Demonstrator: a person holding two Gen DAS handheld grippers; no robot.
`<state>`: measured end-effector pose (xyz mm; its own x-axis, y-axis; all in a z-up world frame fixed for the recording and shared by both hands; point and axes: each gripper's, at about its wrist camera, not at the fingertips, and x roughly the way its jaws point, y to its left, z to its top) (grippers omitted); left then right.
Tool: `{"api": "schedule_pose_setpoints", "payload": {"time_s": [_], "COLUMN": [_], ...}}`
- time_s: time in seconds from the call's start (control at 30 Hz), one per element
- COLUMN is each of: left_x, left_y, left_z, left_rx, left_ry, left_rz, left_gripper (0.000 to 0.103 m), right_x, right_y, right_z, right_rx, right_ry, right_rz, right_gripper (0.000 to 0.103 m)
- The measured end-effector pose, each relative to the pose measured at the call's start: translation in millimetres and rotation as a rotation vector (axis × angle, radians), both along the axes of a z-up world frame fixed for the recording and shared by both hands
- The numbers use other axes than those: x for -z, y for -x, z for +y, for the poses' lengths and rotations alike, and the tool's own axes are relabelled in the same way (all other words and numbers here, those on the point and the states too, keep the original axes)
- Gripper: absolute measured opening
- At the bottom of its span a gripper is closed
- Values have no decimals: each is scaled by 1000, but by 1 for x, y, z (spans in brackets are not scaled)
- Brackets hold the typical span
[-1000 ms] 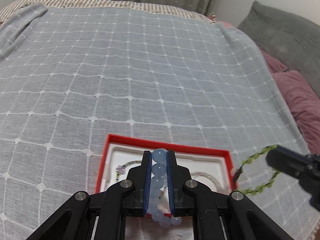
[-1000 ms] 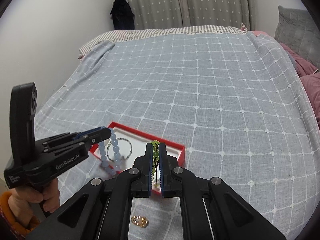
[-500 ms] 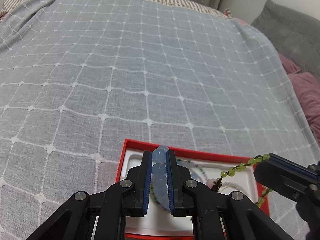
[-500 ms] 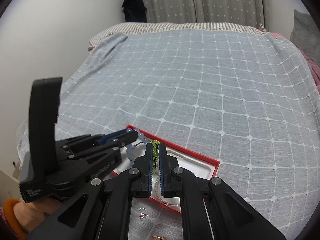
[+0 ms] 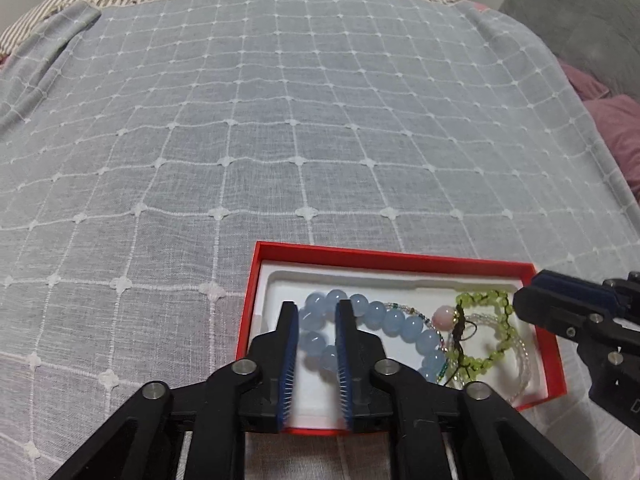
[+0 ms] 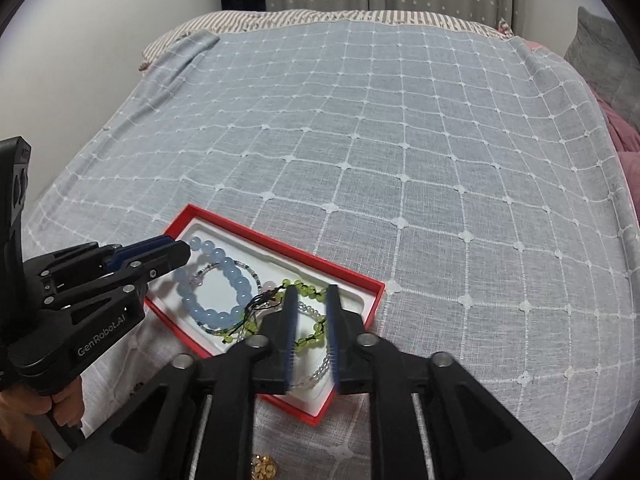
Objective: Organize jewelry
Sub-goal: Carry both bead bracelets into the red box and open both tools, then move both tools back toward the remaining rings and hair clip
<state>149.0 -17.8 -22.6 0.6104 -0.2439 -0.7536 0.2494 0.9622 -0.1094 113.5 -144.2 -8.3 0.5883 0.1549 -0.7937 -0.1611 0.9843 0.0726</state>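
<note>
A red tray (image 5: 360, 252) (image 6: 280, 242) with a white liner lies on the bed. In it rests a pale blue bead bracelet (image 5: 400, 322) (image 6: 232, 276). My left gripper (image 5: 317, 312) (image 6: 182, 254) hangs over the tray's left end with its jaws opening. A few blue beads show loose between its fingers. A green bead bracelet (image 5: 482, 296) (image 6: 304, 289) on dark cord lies at the tray's right end. My right gripper (image 6: 311, 300) (image 5: 524, 300) stands over it, jaws opening, green beads lying free in the gap.
Thin clear-bead strands and a pink bead (image 5: 442, 314) also lie in the tray. A small gold piece (image 6: 262, 466) sits on the checked grey bedspread (image 5: 280, 140) near the front edge. Grey and mauve pillows (image 5: 600, 80) lie at the right. A hand (image 6: 64, 404) holds the left gripper's handle.
Both grippers came down over the tray and their jaws parted. The blue and green bracelets, gripped before, now lie in the tray.
</note>
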Motion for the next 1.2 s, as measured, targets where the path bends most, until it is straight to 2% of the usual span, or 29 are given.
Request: {"api": "schedule_pose_setpoints", "payload": {"time_s": [0.03, 0.07, 0.13, 0.2, 0.23, 0.3, 0.43, 0.5, 0.7, 0.77, 0.97, 1.2], "left_x": [-3, -6, -11, -15, -17, -18, -21, -22, -16, -13, -4, 4], "left_y": [4, 7, 13, 19, 22, 27, 38, 43, 60, 64, 78, 92], "left_z": [0, 1, 3, 6, 8, 10, 13, 16, 18, 18, 22, 30], "left_rx": [2, 3, 4, -3, -4, -11, -31, -48, -58, -51, -26, 7], "left_ry": [-5, -7, -8, -5, -1, -3, -16, -19, -15, -34, -58, -90], "left_rz": [-6, -12, -17, -18, -18, -14, -19, -15, 31, 38, 60, 60], "left_gripper": [25, 27, 34, 48, 51, 63, 76, 86, 102, 102, 102, 102], "right_x": [-2, -5, -11, -16, -19, -24, -31, -34, -40, -40, -35, -19], "right_y": [3, 6, 13, 19, 22, 28, 43, 51, 73, 79, 96, 109], "right_z": [0, 0, 0, -1, -3, -6, -11, -13, -13, -11, -5, -2], "right_rx": [-1, -2, -3, 0, 8, 21, 52, 65, 87, 84, 63, 53], "right_ry": [6, 12, 23, 37, 38, 29, 25, 30, 41, 40, 66, 118], "right_rz": [-4, -13, -37, -44, -47, -54, -69, -74, -81, -85, -81, -59], "right_gripper": [41, 49, 50, 50, 51, 52, 61, 63, 73, 79, 85, 88]}}
